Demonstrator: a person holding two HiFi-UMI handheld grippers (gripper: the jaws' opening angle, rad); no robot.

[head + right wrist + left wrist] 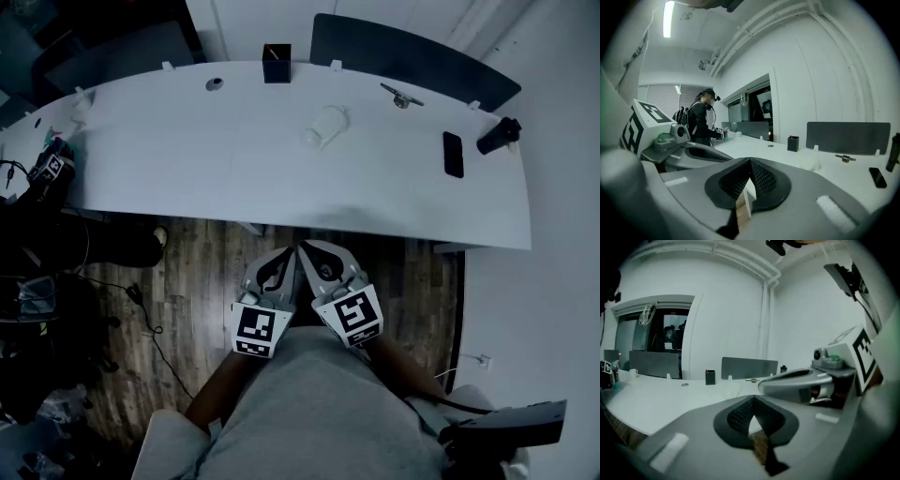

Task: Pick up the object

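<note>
A white, rounded object lies on its side near the middle of the long white table; the right gripper view shows it as a pale lump. Both grippers hang over the wooden floor in front of the table's near edge, close to the person's lap and well short of every object. My left gripper is shut with nothing between its pads. My right gripper is shut and empty too, tip to tip beside the left one.
Along the table stand a black pen box, a small round disc, a metal piece, a black phone and a dark bottle. A dark divider panel backs the table. A person stands at the far left end.
</note>
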